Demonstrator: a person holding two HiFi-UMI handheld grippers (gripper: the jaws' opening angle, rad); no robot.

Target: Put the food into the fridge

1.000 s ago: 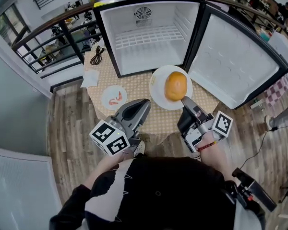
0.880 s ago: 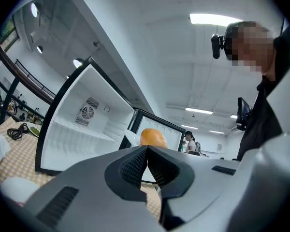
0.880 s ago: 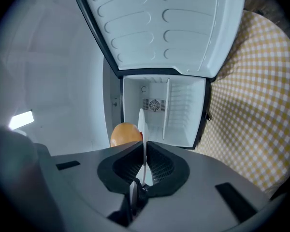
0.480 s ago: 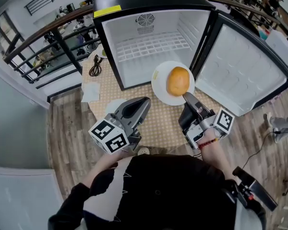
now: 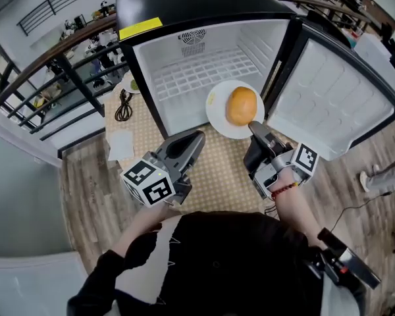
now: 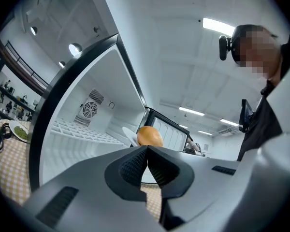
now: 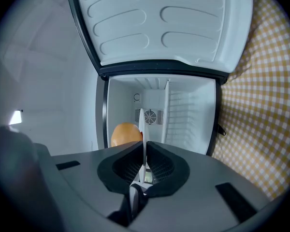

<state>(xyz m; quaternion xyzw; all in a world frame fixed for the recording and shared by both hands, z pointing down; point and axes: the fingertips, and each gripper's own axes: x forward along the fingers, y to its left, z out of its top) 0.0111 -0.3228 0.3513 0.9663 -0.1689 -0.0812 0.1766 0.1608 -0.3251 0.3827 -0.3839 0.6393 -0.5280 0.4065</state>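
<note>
**A:** What's on the left?

**B:** The left gripper (image 5: 197, 135) hangs over the checked table (image 5: 217, 173), its jaws pressed together with nothing between them.

**A:** And the food?

**B:** A round bun (image 5: 241, 106) sits on a white plate (image 5: 216, 118). The plate is in the air at the mouth of the open fridge (image 5: 184, 2), towards the hinge side and in front of the wire shelf (image 5: 197, 68). I'd judge the bun light and soft and the plate stiff, smooth and breakable. The bun lies loose, so any tilt could roll it off.

**A:** Where would you hold it?

**B:** By the plate's rim, keeping the plate level. Squeezing the bun itself would dent it.

**A:** And the right side?

**B:** The right gripper (image 5: 253, 125) is doing that. Its jaws are nearly closed, with the pads (image 7: 157, 166) pinching the near edge of the plate. The pinch is thin and the load sits out beyond it, so I'd say the hold could twist.
</note>
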